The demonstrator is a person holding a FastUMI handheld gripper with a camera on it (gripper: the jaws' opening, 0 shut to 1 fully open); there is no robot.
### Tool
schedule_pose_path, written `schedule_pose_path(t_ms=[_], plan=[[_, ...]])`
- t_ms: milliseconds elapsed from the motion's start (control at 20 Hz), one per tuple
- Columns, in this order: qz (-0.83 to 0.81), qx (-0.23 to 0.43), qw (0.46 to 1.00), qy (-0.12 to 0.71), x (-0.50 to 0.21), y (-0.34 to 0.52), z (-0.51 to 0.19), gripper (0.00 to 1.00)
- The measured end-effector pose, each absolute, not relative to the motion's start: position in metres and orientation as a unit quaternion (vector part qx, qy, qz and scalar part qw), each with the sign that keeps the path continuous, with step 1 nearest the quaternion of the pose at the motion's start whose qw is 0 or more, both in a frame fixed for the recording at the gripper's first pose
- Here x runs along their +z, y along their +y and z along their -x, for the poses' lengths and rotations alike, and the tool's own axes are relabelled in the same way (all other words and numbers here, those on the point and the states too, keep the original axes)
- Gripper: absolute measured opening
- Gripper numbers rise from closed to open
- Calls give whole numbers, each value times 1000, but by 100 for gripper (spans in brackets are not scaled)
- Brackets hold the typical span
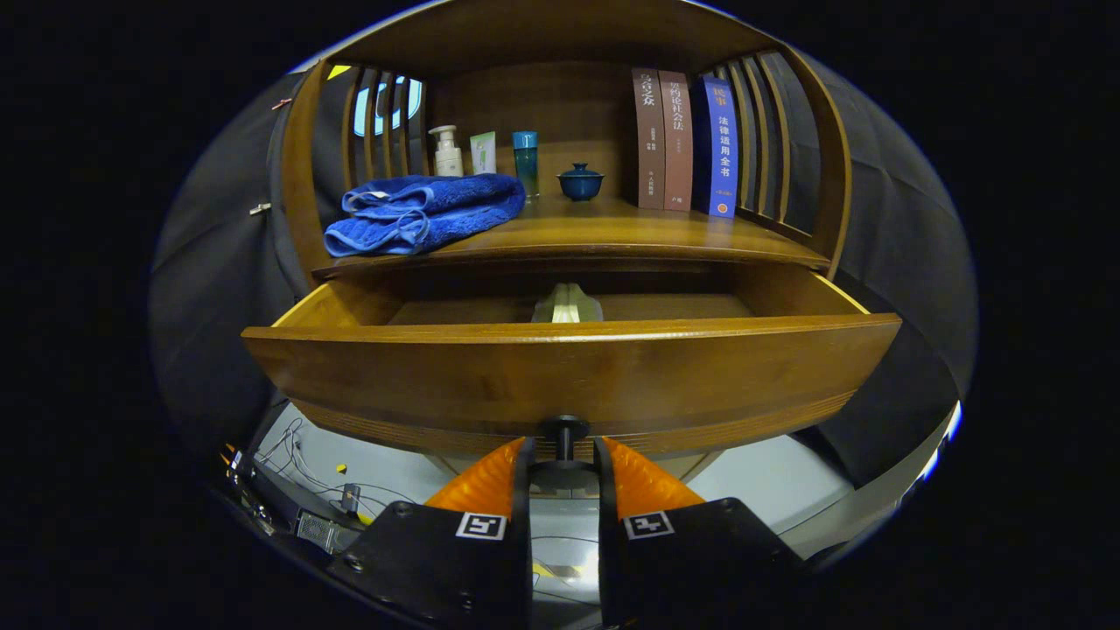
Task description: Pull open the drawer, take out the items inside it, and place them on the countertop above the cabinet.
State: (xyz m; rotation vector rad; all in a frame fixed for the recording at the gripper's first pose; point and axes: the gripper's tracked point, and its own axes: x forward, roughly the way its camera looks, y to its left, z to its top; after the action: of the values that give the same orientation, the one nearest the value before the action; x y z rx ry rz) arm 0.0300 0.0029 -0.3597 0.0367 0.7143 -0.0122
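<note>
A: Where does it stand?

B: The brown wooden drawer (569, 367) across the middle of the frame is pulled well out. The gripper (564, 464) at bottom centre has its fingers closed around the small dark round knob (564, 430); both seem to press its stem.

A: And what's inside?

B: One pale, folded-looking item (567, 304) at the centre of the drawer floor, just behind the front panel. Too hidden to name; I'd guess light, perhaps soft or slippery.

A: Where to grip it?

B: Probably across its raised middle ridge, from above. The glossy wooden countertop (612, 229) has room between the crumpled blue towel (424, 213) and the upright books (687, 140).
</note>
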Motion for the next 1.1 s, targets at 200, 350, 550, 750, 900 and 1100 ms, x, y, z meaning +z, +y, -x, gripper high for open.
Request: schedule_pose_path(t_ms=[200,350,550,750,900,1100], plan=[[-19,-6,934,357,-356,4,-2,34],[-18,-6,931,364,-354,7,13,34],[-21,-6,926,378,-354,6,32,34],[-21,-9,922,386,-366,3,43,34],[-23,-9,923,385,-364,5,46,39],[-39,-17,917,397,-365,0,55,55]])
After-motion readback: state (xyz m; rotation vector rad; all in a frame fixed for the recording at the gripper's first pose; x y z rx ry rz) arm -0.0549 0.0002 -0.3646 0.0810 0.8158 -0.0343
